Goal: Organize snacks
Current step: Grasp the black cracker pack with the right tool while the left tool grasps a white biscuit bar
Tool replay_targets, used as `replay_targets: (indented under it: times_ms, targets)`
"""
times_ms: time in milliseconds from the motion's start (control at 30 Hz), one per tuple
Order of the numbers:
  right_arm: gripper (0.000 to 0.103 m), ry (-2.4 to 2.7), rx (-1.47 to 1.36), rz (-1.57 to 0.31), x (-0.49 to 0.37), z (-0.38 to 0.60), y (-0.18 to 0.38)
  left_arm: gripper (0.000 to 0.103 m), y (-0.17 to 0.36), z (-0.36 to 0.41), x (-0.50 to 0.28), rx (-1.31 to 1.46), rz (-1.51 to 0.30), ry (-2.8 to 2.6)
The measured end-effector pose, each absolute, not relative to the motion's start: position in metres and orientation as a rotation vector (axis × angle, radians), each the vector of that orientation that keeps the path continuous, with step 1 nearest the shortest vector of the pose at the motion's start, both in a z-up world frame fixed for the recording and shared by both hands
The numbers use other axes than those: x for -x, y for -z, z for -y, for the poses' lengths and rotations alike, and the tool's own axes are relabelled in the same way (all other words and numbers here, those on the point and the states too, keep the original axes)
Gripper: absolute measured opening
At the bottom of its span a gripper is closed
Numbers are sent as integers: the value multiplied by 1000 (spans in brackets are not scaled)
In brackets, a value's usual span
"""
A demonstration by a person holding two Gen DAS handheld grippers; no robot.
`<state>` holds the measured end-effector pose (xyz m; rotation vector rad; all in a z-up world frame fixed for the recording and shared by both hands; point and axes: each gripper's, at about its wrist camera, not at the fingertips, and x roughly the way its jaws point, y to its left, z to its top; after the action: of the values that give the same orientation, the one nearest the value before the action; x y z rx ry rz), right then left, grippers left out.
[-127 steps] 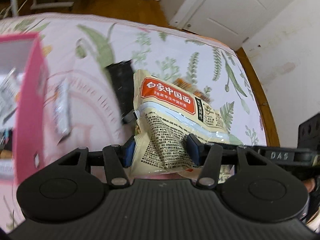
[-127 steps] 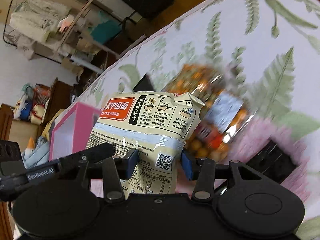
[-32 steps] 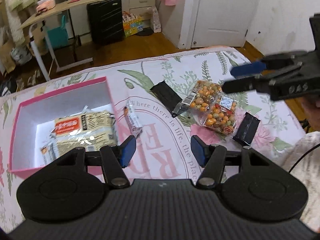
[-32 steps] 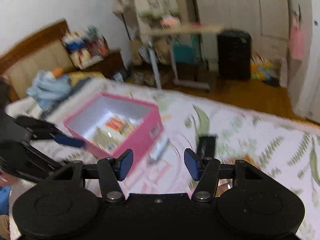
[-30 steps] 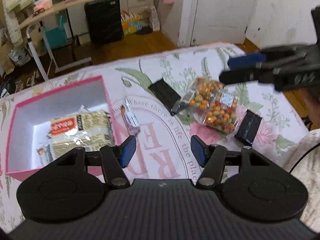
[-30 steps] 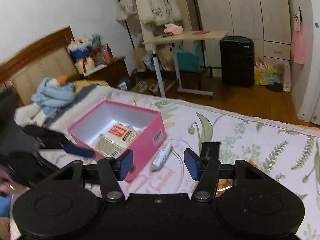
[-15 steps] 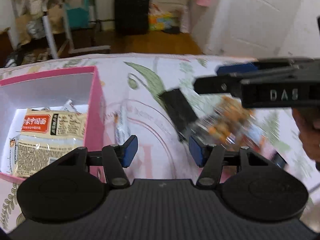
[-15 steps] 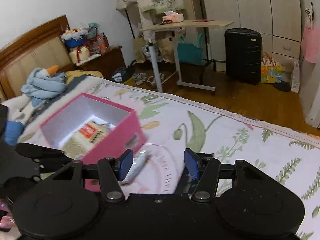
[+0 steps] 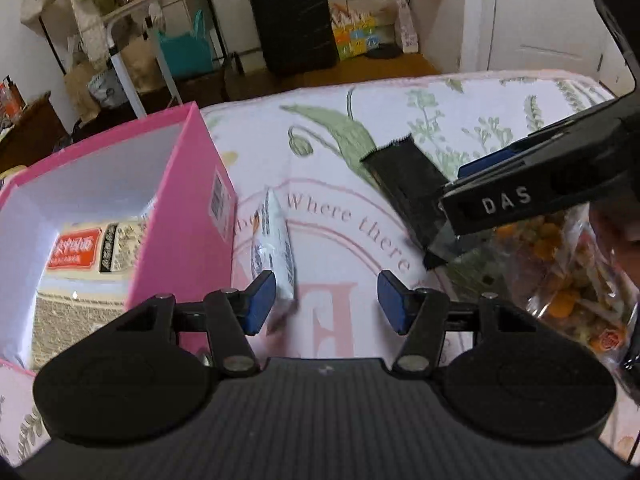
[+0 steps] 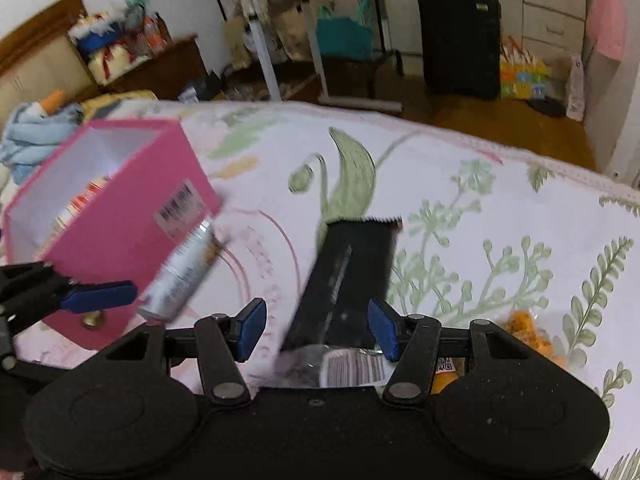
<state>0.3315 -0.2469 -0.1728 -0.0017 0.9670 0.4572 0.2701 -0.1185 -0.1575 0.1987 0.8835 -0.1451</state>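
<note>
Both grippers hang part open and empty over the bedspread (image 9: 320, 128). Left gripper (image 9: 326, 300) is above the silver packet (image 9: 274, 248), just right of the pink box (image 9: 184, 216); right gripper (image 10: 316, 330) straddles the black packet (image 10: 352, 276). Both packets look light, crinkly and slippery; grip across the middle. The black packet's near end is hidden, and the nut bag (image 9: 568, 280) is cut off.

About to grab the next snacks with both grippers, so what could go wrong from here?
1. The silver-white snack packet lies close to the pink cardboard box; the open left gripper could bump the box.
2. The black foil packet overlaps the clear bag of orange snacks; the open right gripper may drag both.
</note>
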Motion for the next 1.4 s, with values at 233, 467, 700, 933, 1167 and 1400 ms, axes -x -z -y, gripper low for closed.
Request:
replay_targets:
  times_ms: [233,467,700,933,1167,1400]
  targets:
    - [74,-395,59,-993,-344,240,180,51,173,119,-280,-199,-861,53]
    - [81,-327,88,-988,-356,232,189,17,182,127,-288,-323,-838,-7]
    - [44,-328,58,-951,-352,229,176,16,173,113,-289,-217,-846,-3]
    - [42,-323,-183,-921,-348,254,156,15,156,114,-275,-182,-789,52]
    - [42,-356,-322,-922,-342,265,150,15,144,102,-268,-94,-811,104]
    - [42,-378,-352,-967,-342,264,154,16,149,85,-277,72,-935,176]
